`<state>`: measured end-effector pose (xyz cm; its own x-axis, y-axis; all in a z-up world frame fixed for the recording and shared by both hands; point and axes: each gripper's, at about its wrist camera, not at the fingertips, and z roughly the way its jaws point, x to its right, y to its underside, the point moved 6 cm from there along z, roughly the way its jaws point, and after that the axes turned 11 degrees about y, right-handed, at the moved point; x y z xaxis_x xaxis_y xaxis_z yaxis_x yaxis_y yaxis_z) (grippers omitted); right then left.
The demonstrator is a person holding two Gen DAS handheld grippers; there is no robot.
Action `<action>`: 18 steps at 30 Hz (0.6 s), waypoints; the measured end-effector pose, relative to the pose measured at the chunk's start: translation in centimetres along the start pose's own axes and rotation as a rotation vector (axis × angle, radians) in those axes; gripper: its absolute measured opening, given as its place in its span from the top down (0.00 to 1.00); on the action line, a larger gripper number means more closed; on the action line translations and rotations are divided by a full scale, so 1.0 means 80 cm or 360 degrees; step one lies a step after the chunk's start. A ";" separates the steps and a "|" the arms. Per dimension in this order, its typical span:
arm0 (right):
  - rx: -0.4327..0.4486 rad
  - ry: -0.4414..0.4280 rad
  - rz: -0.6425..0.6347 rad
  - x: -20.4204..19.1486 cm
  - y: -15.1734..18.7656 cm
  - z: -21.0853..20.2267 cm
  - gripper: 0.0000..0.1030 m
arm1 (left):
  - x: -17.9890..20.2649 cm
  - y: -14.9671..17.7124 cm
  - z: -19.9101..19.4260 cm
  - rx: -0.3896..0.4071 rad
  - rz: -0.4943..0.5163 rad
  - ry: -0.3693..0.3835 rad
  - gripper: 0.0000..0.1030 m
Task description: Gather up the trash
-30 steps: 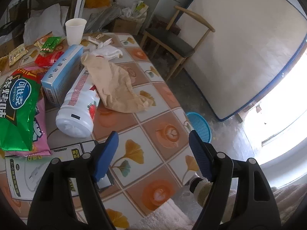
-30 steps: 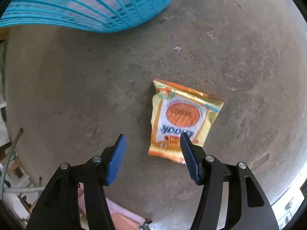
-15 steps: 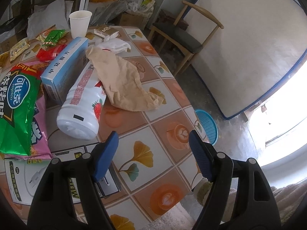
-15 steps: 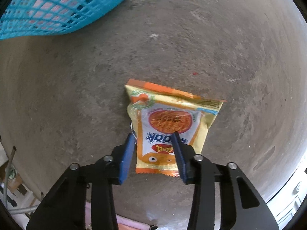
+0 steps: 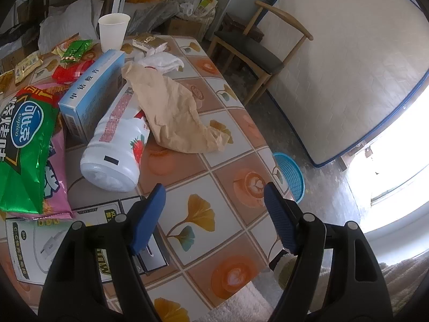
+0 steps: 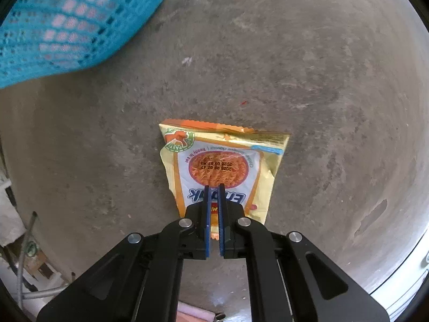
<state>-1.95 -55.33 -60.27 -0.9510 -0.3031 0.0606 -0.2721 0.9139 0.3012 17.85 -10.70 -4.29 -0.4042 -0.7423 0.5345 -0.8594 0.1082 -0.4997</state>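
Observation:
In the right wrist view my right gripper is shut on the near edge of a yellow-orange snack packet over the grey concrete floor. The blue mesh basket is at the upper left, apart from the packet. In the left wrist view my left gripper is open and empty above the tiled table. On the table lie a crumpled brown paper bag, a white bottle, a blue box, a green snack bag and a paper cup. The same basket stands on the floor beyond the table edge.
A wooden chair and a leaning white mattress stand to the right of the table. Small wrappers and white tissue lie at the table's far end. A flat printed box lies at the near left.
My right gripper moved onto the packet and closed on its near edge; the packet now hangs in the jaws. My left gripper stayed open and the view shifted slightly.

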 end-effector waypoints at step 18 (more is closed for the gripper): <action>-0.0139 0.0010 -0.0108 0.023 0.043 0.035 0.39 | -0.005 0.005 0.007 -0.0024 -0.0029 0.0026 0.31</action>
<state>-5.03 -51.98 -61.78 -0.9299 -0.3652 0.0431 -0.3216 0.8644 0.3864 17.87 -10.73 -5.10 -0.3932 -0.7334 0.5546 -0.8713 0.1045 -0.4795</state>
